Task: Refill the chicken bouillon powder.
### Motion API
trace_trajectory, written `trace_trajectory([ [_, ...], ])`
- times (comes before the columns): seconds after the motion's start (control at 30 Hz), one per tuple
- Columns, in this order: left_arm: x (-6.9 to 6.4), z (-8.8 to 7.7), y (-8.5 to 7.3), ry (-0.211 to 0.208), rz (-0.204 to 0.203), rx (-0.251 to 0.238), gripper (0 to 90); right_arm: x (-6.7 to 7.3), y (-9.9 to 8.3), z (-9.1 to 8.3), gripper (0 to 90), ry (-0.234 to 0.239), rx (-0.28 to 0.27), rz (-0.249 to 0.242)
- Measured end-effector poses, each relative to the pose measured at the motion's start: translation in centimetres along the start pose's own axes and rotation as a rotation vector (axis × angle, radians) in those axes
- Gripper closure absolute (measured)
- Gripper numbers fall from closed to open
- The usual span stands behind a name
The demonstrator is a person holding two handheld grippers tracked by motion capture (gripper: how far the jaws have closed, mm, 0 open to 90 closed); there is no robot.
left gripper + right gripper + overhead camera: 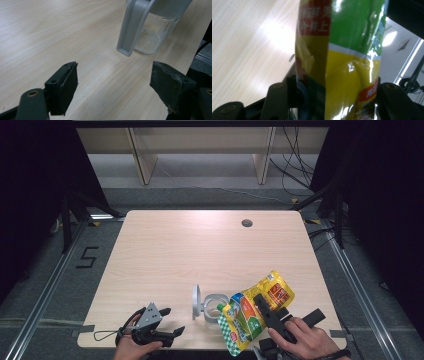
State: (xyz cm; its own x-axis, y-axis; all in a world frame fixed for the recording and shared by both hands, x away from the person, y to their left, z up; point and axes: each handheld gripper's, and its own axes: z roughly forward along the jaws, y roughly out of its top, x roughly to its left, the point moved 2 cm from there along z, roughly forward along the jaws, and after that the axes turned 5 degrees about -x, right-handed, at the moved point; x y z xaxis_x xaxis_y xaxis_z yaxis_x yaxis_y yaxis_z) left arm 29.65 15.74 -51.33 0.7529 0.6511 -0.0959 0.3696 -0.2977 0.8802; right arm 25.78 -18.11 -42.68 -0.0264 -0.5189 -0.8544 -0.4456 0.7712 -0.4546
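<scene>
Pouch (256, 310) of yellow and green foil, tipped mouth-down over a clear plastic jug (216, 306), dominates the near edge of a pale wooden table (200, 250); the tilt suggests its contents are meant for the jug, though no stream can be made out.

At about seven o'clock on the tabletop, the left gripper (170, 326) rests low in the person's left hand (131, 349), jaws spread wide and holding nothing. Its own view looks between the two black pads (65, 87) toward the jug's grey handle (133, 27), which points back at it from one o'clock (a ready reach, should the jug need steadying). Pale crumbs or powder cling to the jug's lower wall.

At six o'clock stands the jug, its round grey lid (195, 301) flipped up on the left side, leaving the mouth clear for filling.

Just right of it, at about five o'clock, the right gripper (267, 312) is clenched across the pouch's middle, the right hand (305, 340) canting it so the lower end hangs at the jug's rim while the upper end angles away toward two o'clock. The right gripper view shows glossy foil (347, 60) pinched between both jaws, creased where they bite.

A round cable hole (247, 223) marks the table's far side.
</scene>
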Motion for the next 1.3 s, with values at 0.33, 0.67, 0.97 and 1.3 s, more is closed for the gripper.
trace_trajectory([
  [0.33, 0.23, -0.08, 0.07, -0.004, 0.022, -0.003, 21.6, -0.20, 0.11, 0.63, 49.8, 0.000, -0.007, -0.003],
  [0.67, 0.18, 0.02, 0.04, 0.002, 0.013, -0.012, 21.6, -0.63, 0.00, 0.19, 49.9, -0.010, 0.000, -0.008],
  [0.97, 0.31, -0.06, 0.02, 0.002, 0.020, -0.001, 21.6, -0.23, -0.07, 0.33, 50.7, 0.002, -0.004, -0.015],
  [1.3, 0.18, -0.04, 0.02, 0.005, 0.016, -0.006, 21.7, -0.75, -0.15, 0.21, 50.8, 0.005, -0.001, -0.068],
])
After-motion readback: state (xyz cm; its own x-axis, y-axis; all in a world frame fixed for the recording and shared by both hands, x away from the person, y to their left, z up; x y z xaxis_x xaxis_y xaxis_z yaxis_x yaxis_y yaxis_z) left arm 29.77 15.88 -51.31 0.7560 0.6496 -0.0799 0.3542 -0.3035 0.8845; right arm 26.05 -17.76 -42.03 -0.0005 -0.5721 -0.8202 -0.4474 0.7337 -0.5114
